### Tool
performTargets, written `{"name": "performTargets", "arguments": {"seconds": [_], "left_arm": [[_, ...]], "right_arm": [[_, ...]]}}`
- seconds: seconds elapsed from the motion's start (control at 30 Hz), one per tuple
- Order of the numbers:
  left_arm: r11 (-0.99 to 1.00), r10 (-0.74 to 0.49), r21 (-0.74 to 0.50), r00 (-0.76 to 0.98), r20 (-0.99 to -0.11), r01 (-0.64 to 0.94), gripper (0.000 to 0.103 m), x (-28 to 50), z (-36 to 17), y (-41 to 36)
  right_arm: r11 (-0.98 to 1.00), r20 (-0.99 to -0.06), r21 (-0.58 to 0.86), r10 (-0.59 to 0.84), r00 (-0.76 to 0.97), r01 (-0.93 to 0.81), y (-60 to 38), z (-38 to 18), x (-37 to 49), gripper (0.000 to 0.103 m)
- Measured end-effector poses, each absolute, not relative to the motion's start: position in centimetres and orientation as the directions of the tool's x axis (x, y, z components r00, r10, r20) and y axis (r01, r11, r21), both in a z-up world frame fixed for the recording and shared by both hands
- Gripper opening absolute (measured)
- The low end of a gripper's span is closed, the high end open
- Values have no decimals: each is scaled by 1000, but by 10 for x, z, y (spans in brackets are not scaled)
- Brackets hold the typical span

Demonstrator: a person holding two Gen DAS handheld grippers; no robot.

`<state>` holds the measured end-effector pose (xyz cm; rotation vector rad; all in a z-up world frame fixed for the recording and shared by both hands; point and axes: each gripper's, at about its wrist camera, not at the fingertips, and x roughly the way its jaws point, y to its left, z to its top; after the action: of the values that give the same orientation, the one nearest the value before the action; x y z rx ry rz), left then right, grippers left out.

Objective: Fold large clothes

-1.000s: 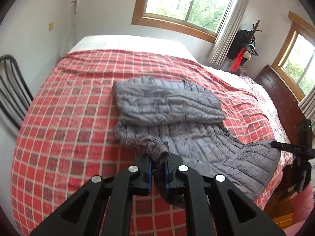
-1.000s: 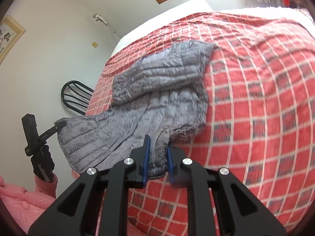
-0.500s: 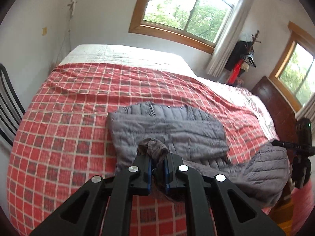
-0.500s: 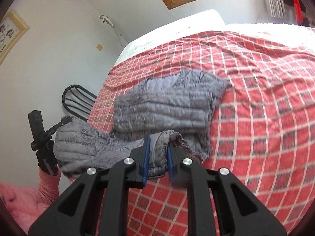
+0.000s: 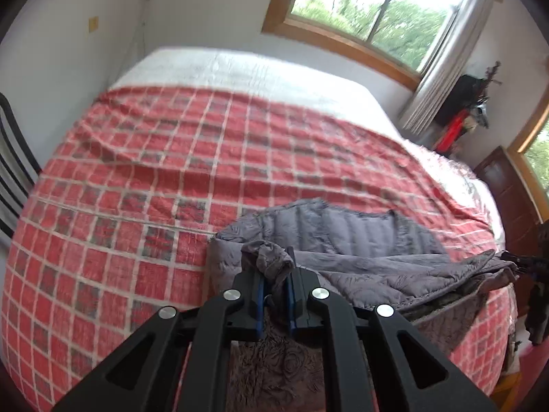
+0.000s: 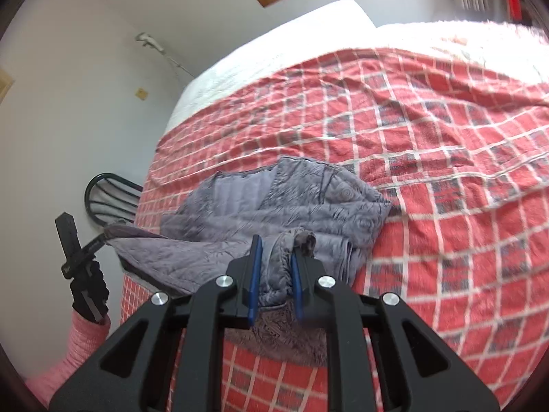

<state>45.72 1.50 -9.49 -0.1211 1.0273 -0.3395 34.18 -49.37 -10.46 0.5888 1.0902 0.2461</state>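
While the grey quilted jacket [image 5: 360, 240] lies on the near part of the bed [image 5: 137, 206], its long axis runs across the bed's near edge, from one gripper to the other. Its collar opening, with the paler lining showing, faces the far end of the bed, where a white sheet [image 5: 240, 72] is uncovered beyond the red checked blanket [image 6: 446, 171]. The near portion of the jacket is lifted and doubled over the part that rests flat, so that two layers overlap.

The left gripper [image 5: 274, 295] has its fingers closed on a bunched grey corner of the jacket, which stands up in a small tuft between the blue pads. The right gripper [image 6: 276, 281] likewise pinches a gathered fold of the jacket's edge, cloth filling the narrow gap between its fingers. Both grippers angle downward toward the bed from its near side.

In the right wrist view the left gripper appears at the left edge, held by a hand in a black glove [image 6: 89, 288] with a pink sleeve [image 6: 82, 340] below it, and the jacket's edge stretches from it. A black chair [image 6: 109, 199] stands by the wall beside the bed.
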Motion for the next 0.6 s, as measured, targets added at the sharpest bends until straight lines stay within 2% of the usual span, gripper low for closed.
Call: {"name": "performTargets", "arguments": {"seconds": [0.07, 0.17, 0.33, 0.37, 0.4, 0.47, 0.5, 0.57, 0.6], "left_arm": [[948, -312, -243, 456, -834, 205, 11, 470, -112, 12], [946, -320, -264, 429, -845, 188, 19, 485, -132, 12], [918, -396, -366, 401, -826, 153, 32, 490, -135, 24], [916, -400, -371, 407, -821, 151, 38, 490, -133, 26], [920, -389, -363, 427, -816, 146, 50, 487, -129, 30], [926, -374, -353, 465, -803, 135, 60, 485, -122, 37], [924, -379, -356, 475, -794, 141, 60, 483, -118, 41], [929, -367, -340, 474, -801, 145, 61, 481, -115, 43], [934, -357, -325, 476, -804, 150, 61, 480, -114, 44]], "right_arm": [[820, -768, 561, 464, 441, 114, -494, -119, 354, 18], [816, -785, 557, 458, 418, 153, -498, -139, 368, 22], [774, -759, 607, 497, 420, 182, -508, -152, 370, 28], [768, -752, 615, 505, 423, 177, -509, -151, 368, 30], [759, -743, 626, 514, 429, 176, -511, -151, 366, 32], [746, -725, 644, 526, 444, 169, -513, -149, 362, 44], [750, -726, 640, 518, 453, 167, -514, -146, 360, 49], [784, -742, 598, 460, 488, 169, -514, -137, 354, 81], [797, -739, 584, 444, 507, 153, -514, -131, 350, 82]]}}
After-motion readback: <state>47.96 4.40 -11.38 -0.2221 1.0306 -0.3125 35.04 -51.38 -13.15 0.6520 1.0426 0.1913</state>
